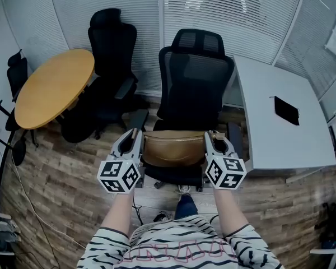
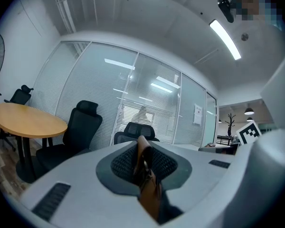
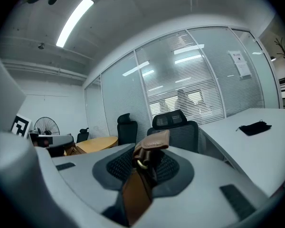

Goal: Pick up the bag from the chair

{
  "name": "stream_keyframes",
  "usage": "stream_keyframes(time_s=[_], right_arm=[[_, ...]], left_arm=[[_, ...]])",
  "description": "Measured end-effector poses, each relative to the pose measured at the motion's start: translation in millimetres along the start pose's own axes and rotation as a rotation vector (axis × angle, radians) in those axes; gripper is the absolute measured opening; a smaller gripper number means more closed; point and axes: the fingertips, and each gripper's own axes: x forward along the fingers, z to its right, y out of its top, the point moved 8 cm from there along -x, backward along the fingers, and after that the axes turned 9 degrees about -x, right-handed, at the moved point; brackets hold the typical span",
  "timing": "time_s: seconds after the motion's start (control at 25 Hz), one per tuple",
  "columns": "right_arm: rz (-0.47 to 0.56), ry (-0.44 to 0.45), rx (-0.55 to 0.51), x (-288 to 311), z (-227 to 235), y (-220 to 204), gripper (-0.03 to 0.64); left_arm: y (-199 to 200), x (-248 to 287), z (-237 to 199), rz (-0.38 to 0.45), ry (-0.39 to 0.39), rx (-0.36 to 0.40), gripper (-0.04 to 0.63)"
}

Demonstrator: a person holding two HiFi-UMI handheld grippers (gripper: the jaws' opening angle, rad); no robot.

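Smooth tan bag (image 1: 176, 147), seemingly leather, oblong.

Smooth tan leather bag (image 1: 173, 148); black mesh chair (image 1: 193, 83); matt wood-plank floor (image 1: 61, 178).

Concealed and unresolved items
Both ends of the bag (image 1: 173, 147) are hidden behind the left hand-held gripper (image 1: 134, 139) and right hand-held gripper (image 1: 213, 140). The chair (image 1: 193, 77) seat is largely hidden beneath it. The flat dark object (image 1: 286, 110) on the table (image 1: 269, 144) is too small to identify.
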Motion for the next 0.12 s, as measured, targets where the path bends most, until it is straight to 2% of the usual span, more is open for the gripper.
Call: stream_keyframes(time_s=[0.12], right_arm=[[-0.005,-0.005,0.005,-0.6,2.1,-2.5,0.118]], left_arm=[[-3.2,1.7,0.7,-0.009,-0.001,-0.001,0.077]])
